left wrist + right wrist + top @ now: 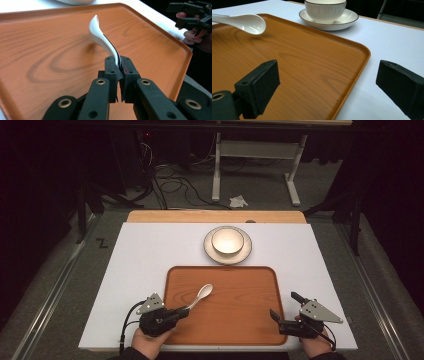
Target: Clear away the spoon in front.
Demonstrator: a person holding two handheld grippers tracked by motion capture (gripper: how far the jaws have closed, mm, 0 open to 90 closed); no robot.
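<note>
Over the near left part of the wooden tray, the white spoon hangs with its handle end pinched and hidden between the closed jaws of the left gripper. At the tray's near right corner, the right gripper holds its jaws wide, empty. Beyond the tray's far edge, a bowl sits on a saucer.

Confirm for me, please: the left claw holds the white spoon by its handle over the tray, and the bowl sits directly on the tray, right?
Not quite. The bowl sits on a saucer on the white table beyond the tray, as the high view shows. The left claw does hold the spoon by its handle over the tray.
</note>
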